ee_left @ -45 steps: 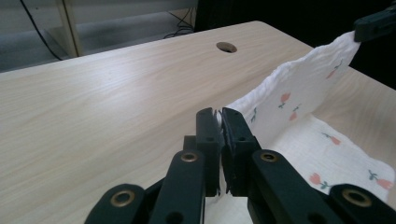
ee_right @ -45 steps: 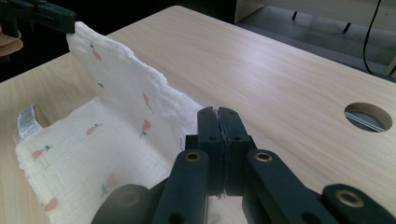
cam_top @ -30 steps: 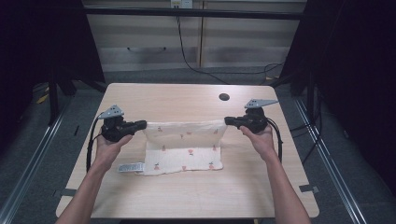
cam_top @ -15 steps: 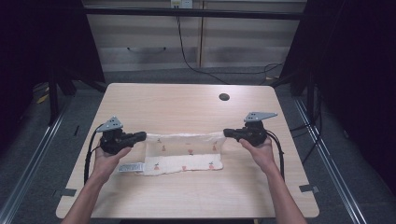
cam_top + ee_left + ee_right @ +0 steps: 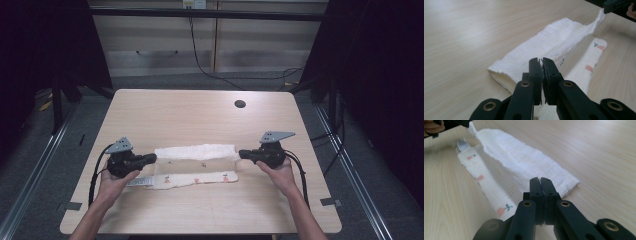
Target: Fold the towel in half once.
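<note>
A white printed cloth (image 5: 194,165) was laid across the near half of the wooden table (image 5: 200,115), lengthwise from left to right. In the high view, the left gripper (image 5: 150,158) was positioned at the cloth's left end and the right gripper (image 5: 243,154) at its right end, each held in one hand of the person. The far part of the cloth was folded over, its plain white side turned up, while a strip printed with small red motifs was left exposed along the near edge. A grey label (image 5: 136,183) was seen at the near left corner of the cloth. In the left gripper view, the jaws were pressed together on a cloth corner, and the opposite corner was raised off the table by the other gripper (image 5: 604,9) at the upper right. In the right gripper view, the jaws were likewise clamped on the cloth (image 5: 529,162), and its raised edge was drawn taut toward the other gripper (image 5: 469,123) at the upper left. A dark round hole (image 5: 240,104) was located in the table, far right of the cloth and well apart from it.
</note>
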`<action>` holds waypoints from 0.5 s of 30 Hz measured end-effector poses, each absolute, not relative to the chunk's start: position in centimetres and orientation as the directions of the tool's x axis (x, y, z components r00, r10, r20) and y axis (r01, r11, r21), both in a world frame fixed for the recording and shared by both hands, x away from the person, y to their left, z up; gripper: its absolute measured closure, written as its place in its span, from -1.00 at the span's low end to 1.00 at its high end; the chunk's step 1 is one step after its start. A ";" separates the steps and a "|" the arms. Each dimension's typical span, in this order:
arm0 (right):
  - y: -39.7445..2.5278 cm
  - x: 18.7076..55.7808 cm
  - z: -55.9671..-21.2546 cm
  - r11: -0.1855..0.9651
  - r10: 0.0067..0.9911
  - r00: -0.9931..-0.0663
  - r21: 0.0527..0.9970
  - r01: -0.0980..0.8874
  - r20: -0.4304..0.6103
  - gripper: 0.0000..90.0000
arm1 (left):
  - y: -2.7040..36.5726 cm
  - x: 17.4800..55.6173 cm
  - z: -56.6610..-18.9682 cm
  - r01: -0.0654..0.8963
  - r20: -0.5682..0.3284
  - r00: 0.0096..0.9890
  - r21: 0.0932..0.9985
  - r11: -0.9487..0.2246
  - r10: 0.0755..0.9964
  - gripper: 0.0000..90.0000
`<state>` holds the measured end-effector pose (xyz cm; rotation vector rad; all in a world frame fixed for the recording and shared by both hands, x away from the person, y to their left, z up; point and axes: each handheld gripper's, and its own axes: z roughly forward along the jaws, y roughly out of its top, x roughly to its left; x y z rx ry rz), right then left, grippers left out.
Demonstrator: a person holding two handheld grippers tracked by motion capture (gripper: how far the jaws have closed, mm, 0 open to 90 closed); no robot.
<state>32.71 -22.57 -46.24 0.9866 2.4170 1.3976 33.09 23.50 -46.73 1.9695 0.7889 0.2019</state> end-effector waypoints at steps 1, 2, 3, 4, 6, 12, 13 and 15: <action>-22.5 32.6 -46.4 0.338 0.622 -0.764 0.821 0.459 0.171 0.98 | 23.4 33.0 -46.9 0.444 -0.177 0.780 0.833 -0.331 0.600 0.92; -22.5 32.4 -46.6 0.342 0.618 -0.767 0.819 0.460 0.173 0.98 | 23.3 32.9 -47.0 0.447 -0.177 0.782 0.828 -0.339 0.598 0.92; -22.4 32.3 -46.8 0.349 0.616 -0.769 0.815 0.463 0.173 0.98 | 23.3 32.8 -47.1 0.449 -0.177 0.782 0.825 -0.343 0.598 0.92; -22.3 32.1 -47.0 0.355 0.614 -0.770 0.810 0.467 0.175 0.98 | 23.3 32.6 -47.2 0.453 -0.182 0.784 0.821 -0.347 0.593 0.92; -22.4 31.7 -46.9 0.364 0.606 -0.776 0.806 0.467 0.176 0.98 | 23.4 32.2 -47.2 0.450 -0.175 0.790 0.816 -0.361 0.588 0.92; -22.5 30.9 -47.2 0.379 0.605 -0.776 0.793 0.478 0.179 0.98 | 23.0 31.5 -47.4 0.453 -0.173 0.797 0.805 -0.384 0.578 0.92; -22.5 30.7 -47.5 0.379 0.606 -0.775 0.792 0.479 0.178 0.98 | 23.1 31.5 -47.8 0.461 -0.175 0.793 0.798 -0.388 0.583 0.92; -22.6 30.5 -47.9 0.378 0.604 -0.775 0.789 0.485 0.187 0.98 | 23.4 31.5 -48.5 0.471 -0.178 0.795 0.784 -0.404 0.580 0.92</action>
